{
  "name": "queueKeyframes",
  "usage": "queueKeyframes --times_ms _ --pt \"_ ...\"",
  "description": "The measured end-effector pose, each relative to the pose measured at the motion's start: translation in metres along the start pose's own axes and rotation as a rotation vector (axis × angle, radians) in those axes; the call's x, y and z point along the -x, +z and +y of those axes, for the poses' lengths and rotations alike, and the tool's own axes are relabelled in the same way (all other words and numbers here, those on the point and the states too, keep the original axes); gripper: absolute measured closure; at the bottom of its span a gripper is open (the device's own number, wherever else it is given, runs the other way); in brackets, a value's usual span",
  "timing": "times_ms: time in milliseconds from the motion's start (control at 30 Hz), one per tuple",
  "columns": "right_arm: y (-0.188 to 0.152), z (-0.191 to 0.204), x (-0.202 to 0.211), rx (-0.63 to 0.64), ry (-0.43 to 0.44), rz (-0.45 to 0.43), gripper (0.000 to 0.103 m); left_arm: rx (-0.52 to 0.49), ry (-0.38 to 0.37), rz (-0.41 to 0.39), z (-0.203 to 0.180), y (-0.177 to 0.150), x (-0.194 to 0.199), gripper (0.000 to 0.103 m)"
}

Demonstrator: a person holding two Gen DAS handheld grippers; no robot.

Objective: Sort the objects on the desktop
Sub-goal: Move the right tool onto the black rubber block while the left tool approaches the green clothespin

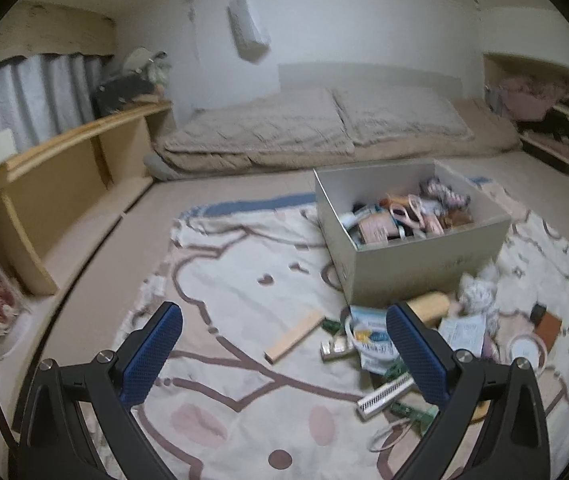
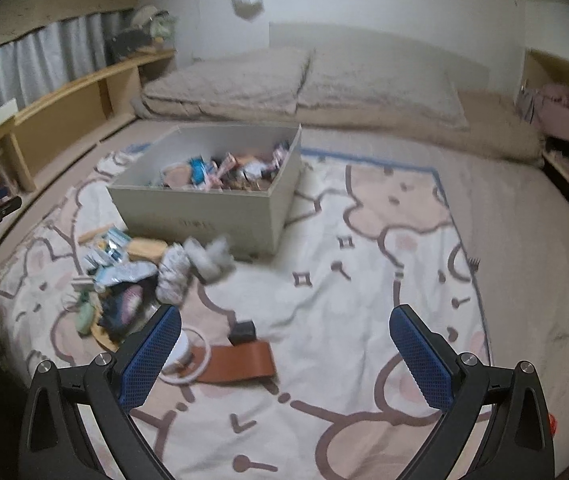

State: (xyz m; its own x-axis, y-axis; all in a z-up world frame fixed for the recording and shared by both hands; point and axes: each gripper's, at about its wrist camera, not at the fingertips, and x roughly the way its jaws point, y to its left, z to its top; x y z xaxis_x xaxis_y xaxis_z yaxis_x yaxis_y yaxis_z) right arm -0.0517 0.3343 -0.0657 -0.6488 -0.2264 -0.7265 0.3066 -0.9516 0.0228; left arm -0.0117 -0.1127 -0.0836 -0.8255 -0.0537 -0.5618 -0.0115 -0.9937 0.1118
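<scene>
- Blue-padded jaws of the left gripper (image 1: 284, 356) stand wide apart with nothing between them, above a cartoon-print blanket (image 1: 244, 280) spread on the floor.
- Blue pads on the right gripper (image 2: 284, 356) are likewise released, holding nothing.
- Grey open-topped storage box (image 1: 412, 232) sits on the blanket at about 1 o'clock in the left wrist view and at 11 o'clock in the right wrist view (image 2: 208, 204); it is filled with small mixed items.
- Loose clutter lies on the blanket just in front of the box: a pale wooden block (image 1: 294, 336), a printed snack packet (image 1: 372, 340), a white comb-like strip (image 1: 384, 394) and a green circuit board (image 1: 414, 414), all near the left gripper's right finger.
- In the right wrist view, a fluffy grey-white plush toy (image 2: 194, 264) lies beside the box's near corner.
- A brown leather piece (image 2: 240, 364) with a small black block (image 2: 243, 332) at its far edge lies at about 11 o'clock from the right gripper; a white ring (image 2: 192, 354) lies beside its left finger.
- A bed with beige bedding (image 1: 304, 128) runs along the far wall, and a wooden shelf unit (image 1: 64, 172) stands at 9 o'clock.
</scene>
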Motion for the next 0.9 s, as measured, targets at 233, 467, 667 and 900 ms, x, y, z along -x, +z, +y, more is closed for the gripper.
queueKeyframes --times_ms 233,467,667,900 --pt "-0.007 -0.008 -0.038 -0.002 -0.019 0.073 0.000 -0.086 -0.090 0.109 -0.015 -0.035 -0.035 0.000" --pt "-0.013 0.003 -0.071 0.050 0.018 0.110 0.000 -0.118 -0.184 0.250 -0.024 -0.068 -0.058 0.000" --pt "-0.023 0.028 -0.090 0.193 0.060 0.069 0.000 -0.144 -0.214 0.301 -0.031 -0.088 -0.065 0.000" --pt "-0.031 0.042 -0.115 0.261 0.085 0.057 0.000 -0.208 -0.192 0.339 -0.044 -0.108 -0.071 0.000"
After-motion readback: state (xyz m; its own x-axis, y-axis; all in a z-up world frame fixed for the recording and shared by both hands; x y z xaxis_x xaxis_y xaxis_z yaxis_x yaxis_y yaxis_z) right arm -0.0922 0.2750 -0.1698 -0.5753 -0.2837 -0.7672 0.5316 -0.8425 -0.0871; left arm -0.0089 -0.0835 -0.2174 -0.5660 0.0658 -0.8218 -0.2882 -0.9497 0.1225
